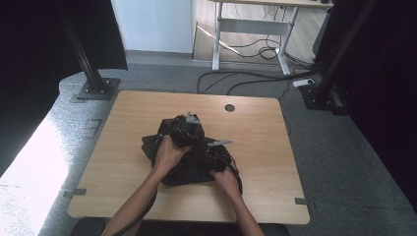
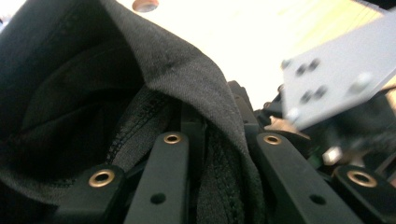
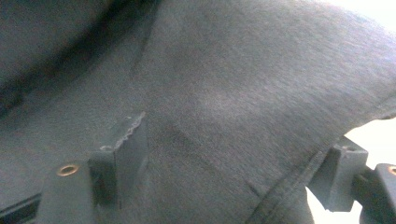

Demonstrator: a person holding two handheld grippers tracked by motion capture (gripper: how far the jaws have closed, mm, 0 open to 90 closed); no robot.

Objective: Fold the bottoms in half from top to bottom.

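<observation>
Item list, L to R, high view.

1. Stand base (image 1: 97,88): black plate w/ upright post, on grey floor just off the far-left corner of the surface.

2. Surface (image 1: 123,147): light wood top, round cable hole (image 1: 229,107) near far edge, centre-right.

3. Black garment (image 1: 189,169): crumpled heap of dark cloth, approx. mid-surface, slightly toward the person's side. Lies flat on the wood, both hands on it.

4. Left gripper (image 1: 186,129): on the far-left part of the heap, held by the left hand (image 1: 167,153). Jaws narrow, pinched onto a fold of the garment; in left gripper view (image 2: 205,163) a stitched hem edge runs down between the two black jaws, cloth (image 2: 93,93) bunched to the left & draped over the top.

5. Right gripper (image 1: 215,152): just right of the left one, on the heap's right part, held by the right hand (image 1: 227,179); its cable trails back along the forearm. Jaws stand fairly wide. In right gripper view (image 3: 224,163) the cloth (image 3: 243,84) spans the gap betw. the two jaws; pads not seen pressing it, so no firm hold visible.

6. Second stand base (image 1: 319,96): black, on floor beyond the far-right corner.

7. Desk frame (image 1: 251,29): white legs, backgr., loose cables on floor beneath.
</observation>
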